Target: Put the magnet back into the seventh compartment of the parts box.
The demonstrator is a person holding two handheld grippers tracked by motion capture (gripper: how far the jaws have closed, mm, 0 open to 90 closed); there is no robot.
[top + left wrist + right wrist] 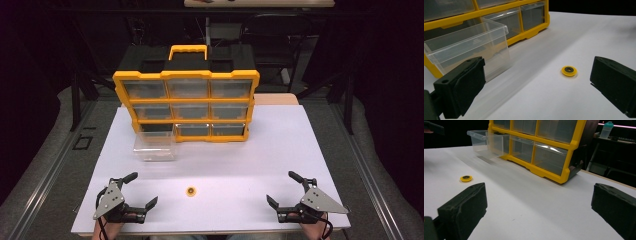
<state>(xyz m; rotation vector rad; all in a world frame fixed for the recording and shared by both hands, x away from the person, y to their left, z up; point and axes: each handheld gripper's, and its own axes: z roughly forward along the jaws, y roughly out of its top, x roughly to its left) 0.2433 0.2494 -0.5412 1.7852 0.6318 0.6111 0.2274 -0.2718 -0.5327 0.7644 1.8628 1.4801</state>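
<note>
- One white counter (300, 150) spans the frame's middle.
- Yellow drawer organizer (187, 100) stands upper centre; its clear drawer (154, 147) sits pulled out, lower left.
- Left gripper (140, 188), lower left: jaws wide apart, empty.
- Right gripper (282, 187), lower right: likewise.
- Small yellow disc (190, 191) lies between them.

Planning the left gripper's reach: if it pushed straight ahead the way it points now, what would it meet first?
Probably the small yellow disc, lying between the open left gripper fingers' line, slightly right of centre. The clear drawer sits off to the left; depth is uncertain.
</note>
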